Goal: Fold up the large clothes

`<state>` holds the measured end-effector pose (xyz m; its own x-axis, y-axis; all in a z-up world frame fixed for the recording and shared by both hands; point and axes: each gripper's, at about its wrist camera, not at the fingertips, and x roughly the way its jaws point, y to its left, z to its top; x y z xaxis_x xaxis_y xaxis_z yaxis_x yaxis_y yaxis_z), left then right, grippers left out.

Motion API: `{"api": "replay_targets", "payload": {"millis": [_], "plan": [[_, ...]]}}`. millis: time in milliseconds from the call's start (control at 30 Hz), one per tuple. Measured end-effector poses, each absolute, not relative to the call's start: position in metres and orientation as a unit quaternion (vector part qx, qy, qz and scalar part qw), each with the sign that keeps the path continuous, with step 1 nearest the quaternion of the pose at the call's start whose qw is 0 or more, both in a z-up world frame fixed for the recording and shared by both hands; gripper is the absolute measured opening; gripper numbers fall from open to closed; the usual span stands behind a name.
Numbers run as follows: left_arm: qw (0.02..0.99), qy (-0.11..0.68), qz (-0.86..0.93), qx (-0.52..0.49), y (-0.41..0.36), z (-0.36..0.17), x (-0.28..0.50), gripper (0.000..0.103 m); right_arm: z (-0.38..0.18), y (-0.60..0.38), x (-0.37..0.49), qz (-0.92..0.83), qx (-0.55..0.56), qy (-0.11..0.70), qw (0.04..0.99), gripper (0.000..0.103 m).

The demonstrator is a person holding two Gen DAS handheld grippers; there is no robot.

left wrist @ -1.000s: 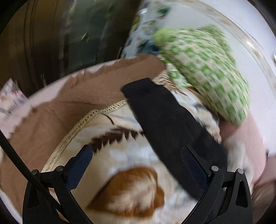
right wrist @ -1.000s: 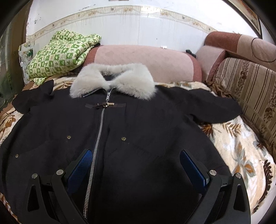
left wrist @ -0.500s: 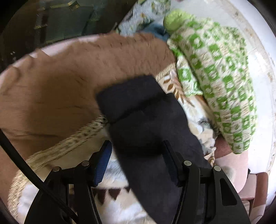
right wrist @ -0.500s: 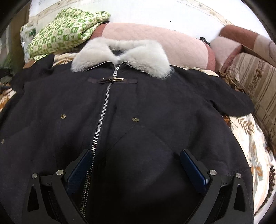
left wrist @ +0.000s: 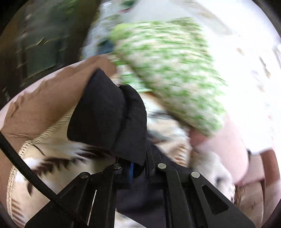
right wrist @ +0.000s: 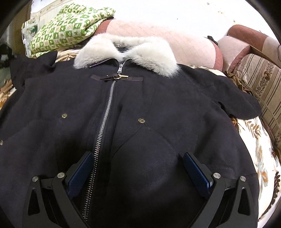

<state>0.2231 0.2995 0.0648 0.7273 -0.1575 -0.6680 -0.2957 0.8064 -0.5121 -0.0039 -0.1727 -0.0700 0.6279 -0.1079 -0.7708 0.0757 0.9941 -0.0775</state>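
- right wrist view looks over a black coat (right wrist: 158,108) lying front-up, zipped, on a sofa cover (right wrist: 258,143) printed with brown leaves; its pale fur collar (right wrist: 126,52) points toward pink backrest cushions (right wrist: 166,43).
- a green-and-cream checked blanket (right wrist: 70,28) lies folded at the far left corner, against a white wall (right wrist: 175,12); a striped sofa arm (right wrist: 263,82) runs along the right.
- no readable writing or label shows anywhere.
- the right gripper (right wrist: 138,171) hovers low over the coat's lower front with its jaws spread wide, the zipper (right wrist: 103,119) running by its left finger; whether the pads touch the cloth cannot be told.
- in the blurred left wrist view, the left gripper (left wrist: 138,168) has just clamped shut onto the coat's sleeve end (left wrist: 108,115), whose cuff bunches up ahead of the fingers, above the leaf-print cover and a brown cloth (left wrist: 43,105).
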Motion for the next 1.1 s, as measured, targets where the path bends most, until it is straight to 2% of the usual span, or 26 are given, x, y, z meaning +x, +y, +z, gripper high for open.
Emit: {"api": "replay_targets", "payload": {"millis": [133, 267, 300, 367, 433, 467, 600, 767, 933, 1100], "plan": [[0.895, 0.363, -0.037, -0.257, 0.208, 0.104, 0.207, 0.009, -0.052, -0.183, -0.015, -0.038, 0.031, 0.396, 0.917, 0.102], [0.899, 0.371, -0.125, -0.195, 0.098, 0.117, 0.186, 0.010, -0.033, -0.193, -0.027, -0.040, 0.063, 0.355, 0.932, 0.102], [0.898, 0.376, -0.143, -0.178, 0.074, 0.117, 0.180, 0.013, -0.029, -0.197, -0.029, -0.043, 0.071, 0.348, 0.934, 0.102], [0.896, 0.385, -0.170, -0.142, 0.024, 0.113, 0.165, 0.027, -0.027, -0.204, -0.029, -0.044, 0.088, 0.343, 0.934, 0.102], [0.885, 0.398, -0.205, -0.130, -0.007, 0.107, 0.146, 0.074, -0.027, -0.213, -0.027, -0.043, 0.109, 0.343, 0.932, 0.102], [0.881, 0.398, -0.219, -0.134, -0.016, 0.104, 0.134, 0.081, -0.028, -0.219, -0.025, -0.042, 0.122, 0.346, 0.929, 0.102], [0.876, 0.398, -0.236, -0.137, -0.021, 0.094, 0.092, 0.083, -0.032, -0.237, -0.022, -0.033, 0.171, 0.357, 0.918, 0.102], [0.902, 0.388, -0.129, -0.134, 0.023, 0.067, 0.044, 0.083, -0.039, -0.253, -0.024, -0.007, 0.246, 0.362, 0.899, 0.102], [0.924, 0.365, 0.027, -0.111, 0.087, 0.042, 0.046, 0.083, -0.029, -0.253, -0.018, 0.021, 0.280, 0.362, 0.889, 0.102], [0.928, 0.338, 0.036, -0.151, 0.123, 0.048, 0.049, 0.083, -0.032, -0.262, 0.035, 0.025, 0.323, 0.388, 0.863, 0.102]]}}
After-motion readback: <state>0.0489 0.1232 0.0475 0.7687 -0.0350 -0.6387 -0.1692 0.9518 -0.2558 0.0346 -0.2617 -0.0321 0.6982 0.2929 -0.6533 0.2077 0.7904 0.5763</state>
